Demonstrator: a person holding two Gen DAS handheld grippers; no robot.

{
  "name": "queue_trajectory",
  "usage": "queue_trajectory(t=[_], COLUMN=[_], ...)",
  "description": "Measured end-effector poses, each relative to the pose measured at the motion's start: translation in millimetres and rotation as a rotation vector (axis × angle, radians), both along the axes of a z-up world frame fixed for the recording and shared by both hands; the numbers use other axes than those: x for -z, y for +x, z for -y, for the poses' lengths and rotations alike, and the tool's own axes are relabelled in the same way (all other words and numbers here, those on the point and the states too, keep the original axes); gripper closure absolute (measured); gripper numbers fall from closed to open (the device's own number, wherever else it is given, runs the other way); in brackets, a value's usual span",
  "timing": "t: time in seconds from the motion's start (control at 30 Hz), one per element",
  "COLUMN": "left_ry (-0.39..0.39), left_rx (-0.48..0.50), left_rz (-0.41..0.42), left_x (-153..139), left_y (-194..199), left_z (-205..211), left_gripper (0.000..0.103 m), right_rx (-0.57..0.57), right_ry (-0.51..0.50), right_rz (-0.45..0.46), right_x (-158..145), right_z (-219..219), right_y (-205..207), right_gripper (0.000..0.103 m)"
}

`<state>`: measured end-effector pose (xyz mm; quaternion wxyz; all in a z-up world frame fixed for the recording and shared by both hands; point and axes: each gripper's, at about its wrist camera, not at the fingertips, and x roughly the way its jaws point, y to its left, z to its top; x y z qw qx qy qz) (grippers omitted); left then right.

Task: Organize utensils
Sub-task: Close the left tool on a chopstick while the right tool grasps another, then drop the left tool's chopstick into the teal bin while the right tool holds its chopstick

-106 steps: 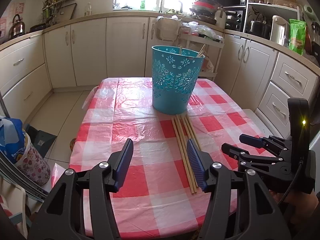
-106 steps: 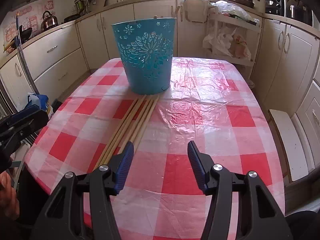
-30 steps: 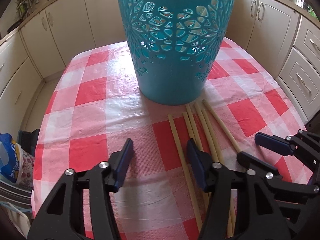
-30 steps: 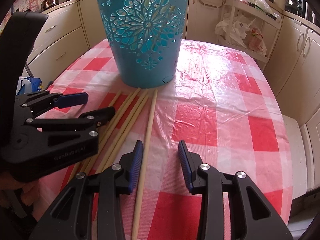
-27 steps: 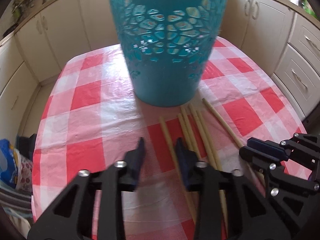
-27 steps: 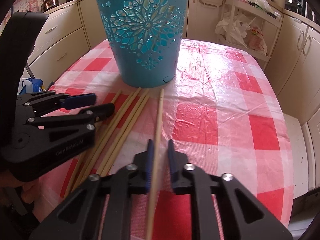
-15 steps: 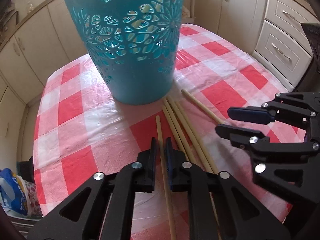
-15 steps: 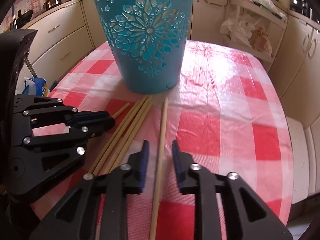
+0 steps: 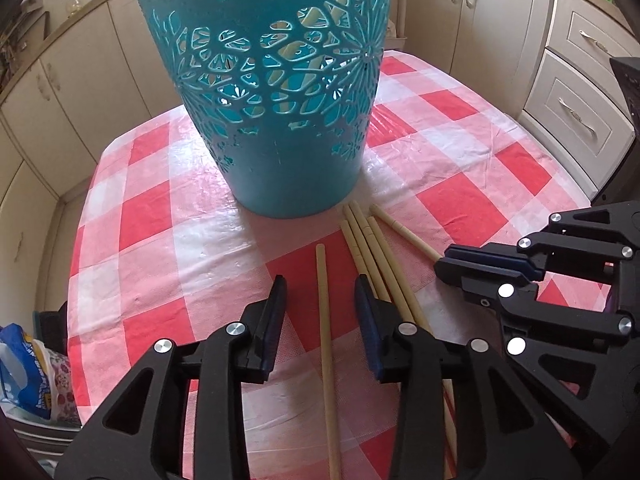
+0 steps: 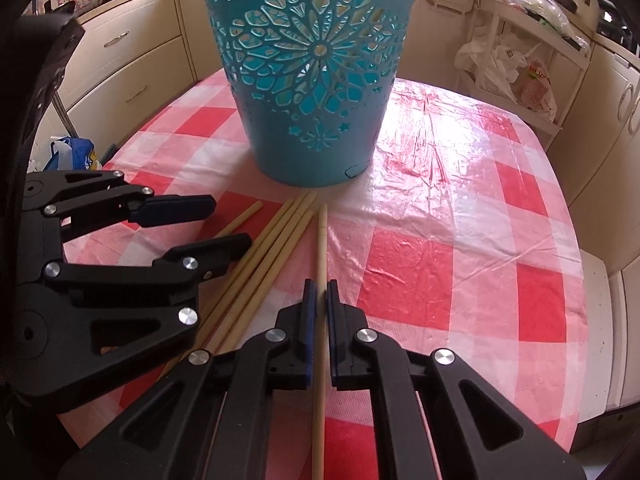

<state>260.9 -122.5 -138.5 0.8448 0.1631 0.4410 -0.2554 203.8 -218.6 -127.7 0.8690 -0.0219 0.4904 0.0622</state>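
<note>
A teal cut-out basket (image 9: 272,92) stands on the red-and-white checked table (image 9: 132,264), with chopsticks showing through its holes. It also shows in the right wrist view (image 10: 316,72). Several loose wooden chopsticks (image 9: 372,248) lie on the cloth in front of it. My left gripper (image 9: 320,292) is open, its jaws either side of one separate chopstick (image 9: 324,312) without touching it. My right gripper (image 10: 319,292) is shut on another chopstick (image 10: 321,240), which points toward the basket. The remaining chopsticks (image 10: 272,248) lie between the two grippers.
Cream kitchen cabinets (image 9: 500,12) surround the table. A bag (image 9: 24,376) sits on the floor at the left. A white rack with plastic bags (image 10: 516,64) stands behind the table's far right. The table edge (image 10: 580,280) falls away on the right.
My left gripper, shut around its chopstick half a second ago, has opened. My right gripper has closed tight on its chopstick. Both moved closer to the basket.
</note>
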Motion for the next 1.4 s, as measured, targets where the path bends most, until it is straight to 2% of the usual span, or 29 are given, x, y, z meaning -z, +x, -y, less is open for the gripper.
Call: queue_trajectory(t=[0.07,0.1,0.27,0.33,0.4,0.47,0.53,0.6,0.67,0.73,0.77,0.83,0.87,0.9,0.97,1.07,1.17,1.27,1.4], left_ry=[-0.01,-0.004,-0.011,0.002,0.014,0.023,0.016,-0.022,-0.065,-0.097,-0.116,-0.152,-0.173,-0.2,-0.265,-0.432,-0.556,-0.666,-0.757], left_rx=[0.013,0.017,0.018,0.014,0.017,0.023,0.015,-0.008,-0.036,-0.051,-0.056,-0.062,-0.068,-0.076,-0.097,-0.126,-0.143,-0.162,-0.205], left_rz=[-0.006,-0.005,-0.037,-0.034,-0.027,-0.024,-0.009,-0.007,-0.007,-0.004,0.002,0.03,0.052,0.073,0.112,0.22,0.326,0.425,0.522], left_x=[0,-1,-2,-2,-2,-2,-3,-5,-10,-16,-23,-40,-52,-64,-90,-141,-177,-199,-214], left_y=[-1,-2,2,4,4,5,3,1,-1,-2,-4,-7,-8,-8,-5,3,11,21,34], left_z=[0,0,-2,-1,0,1,-2,-11,-21,-29,-33,-43,-49,-56,-68,-87,-90,-84,-66], left_gripper=[0.092,0.098,0.098,0.091,0.09,0.097,0.099,0.099,0.099,0.099,0.099,0.099,0.099,0.099,0.099,0.099,0.099,0.099,0.099], right_rx=[-0.007,-0.012,-0.037,-0.046,-0.053,-0.057,-0.043,-0.027,-0.03,-0.046,-0.051,-0.069,-0.076,-0.077,-0.061,0.007,0.067,0.093,0.098], right_ry=[0.007,0.006,-0.015,-0.028,-0.032,-0.02,0.014,0.053,0.045,0.012,-0.014,-0.028,-0.012,0.012,0.032,0.15,0.237,0.264,0.284], right_rz=[-0.009,-0.014,-0.03,-0.023,-0.011,-0.013,-0.022,-0.026,-0.024,-0.015,-0.008,0.002,-0.003,-0.015,-0.017,-0.016,0.004,0.025,0.029], right_x=[-1,-2,-3,-2,-1,0,-1,-2,-3,-2,-2,0,0,0,0,1,4,6,6], right_z=[1,1,0,-2,-4,-3,1,6,5,0,-3,-5,-5,-4,-1,13,23,25,27], right_y=[-1,-4,-8,-4,-3,-4,-8,-14,-18,-16,-13,-8,-7,-6,-9,-13,-17,-18,-15], right_gripper=[0.097,0.097,0.095,0.093,0.093,0.097,0.097,0.097,0.097,0.091,0.082,0.083,0.092,0.097,0.097,0.097,0.097,0.097,0.097])
